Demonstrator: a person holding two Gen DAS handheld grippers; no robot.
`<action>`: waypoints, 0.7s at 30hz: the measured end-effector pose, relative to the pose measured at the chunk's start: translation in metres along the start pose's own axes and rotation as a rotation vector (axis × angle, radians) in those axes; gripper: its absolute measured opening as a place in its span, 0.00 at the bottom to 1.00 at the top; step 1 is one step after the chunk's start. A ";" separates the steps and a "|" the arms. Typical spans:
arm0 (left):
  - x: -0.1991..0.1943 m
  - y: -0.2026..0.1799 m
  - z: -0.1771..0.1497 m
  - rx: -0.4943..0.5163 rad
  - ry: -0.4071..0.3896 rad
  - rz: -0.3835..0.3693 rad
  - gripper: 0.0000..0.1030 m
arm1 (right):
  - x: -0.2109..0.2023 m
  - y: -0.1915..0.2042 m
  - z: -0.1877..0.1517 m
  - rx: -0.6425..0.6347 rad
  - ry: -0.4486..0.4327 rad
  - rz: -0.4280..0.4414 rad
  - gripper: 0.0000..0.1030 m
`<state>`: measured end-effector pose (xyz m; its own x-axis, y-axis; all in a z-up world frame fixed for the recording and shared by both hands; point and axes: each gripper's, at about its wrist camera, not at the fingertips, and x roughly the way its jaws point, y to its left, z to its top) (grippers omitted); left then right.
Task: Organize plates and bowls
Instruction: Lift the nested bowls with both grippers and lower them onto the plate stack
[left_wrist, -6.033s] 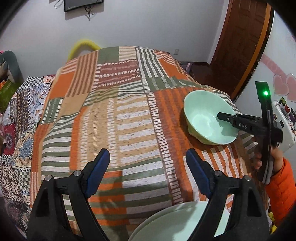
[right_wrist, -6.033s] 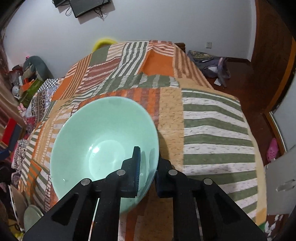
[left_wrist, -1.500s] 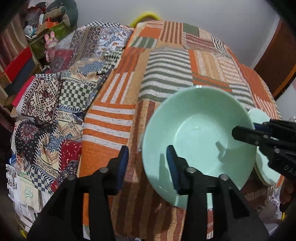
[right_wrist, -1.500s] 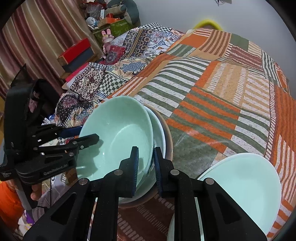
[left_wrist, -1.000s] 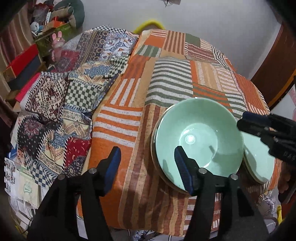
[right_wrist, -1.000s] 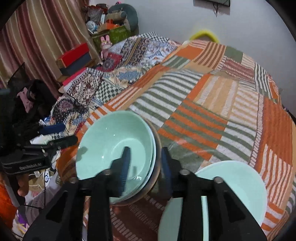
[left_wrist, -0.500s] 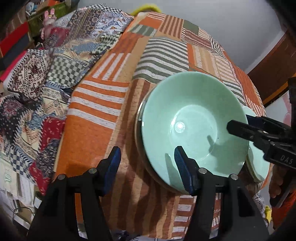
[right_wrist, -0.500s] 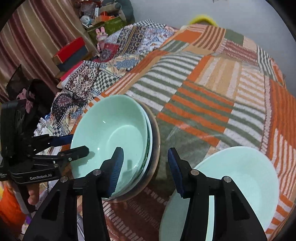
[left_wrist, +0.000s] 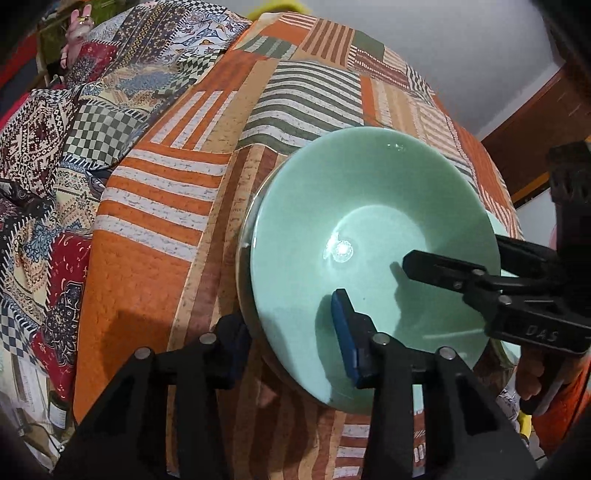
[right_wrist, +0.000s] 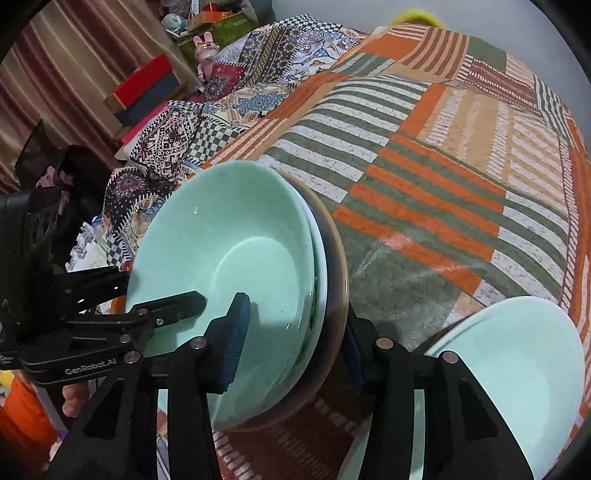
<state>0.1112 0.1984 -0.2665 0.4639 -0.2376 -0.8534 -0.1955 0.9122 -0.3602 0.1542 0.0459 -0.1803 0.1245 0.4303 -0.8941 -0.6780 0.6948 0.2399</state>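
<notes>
Stack rim straddled on opposite sides: left gripper (left_wrist: 291, 332) and right gripper (right_wrist: 295, 332), fingers just narrowed, contact on green bowl (left_wrist: 369, 236) unclear.

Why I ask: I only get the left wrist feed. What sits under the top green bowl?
Observer: The green bowl nests in a second pale green bowl.
Operator: And the dark edge under them?
Observer: That is a wider dark brown dish, at the bottom.
Operator: The pale sliver to the right?
Observer: A broad pale green plate, lying on the quilt beside them.
</notes>
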 end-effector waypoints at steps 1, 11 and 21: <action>0.000 0.000 0.000 0.002 -0.003 0.000 0.39 | 0.001 -0.001 0.000 0.003 0.002 -0.001 0.38; -0.007 -0.006 0.000 -0.004 -0.027 0.024 0.37 | -0.002 -0.006 -0.002 0.040 -0.005 0.005 0.35; -0.016 -0.011 0.000 0.002 -0.029 0.052 0.38 | -0.008 -0.006 -0.004 0.069 -0.011 0.020 0.35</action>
<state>0.1060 0.1923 -0.2485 0.4778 -0.1806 -0.8597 -0.2178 0.9237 -0.3151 0.1540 0.0363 -0.1765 0.1197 0.4510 -0.8845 -0.6289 0.7238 0.2840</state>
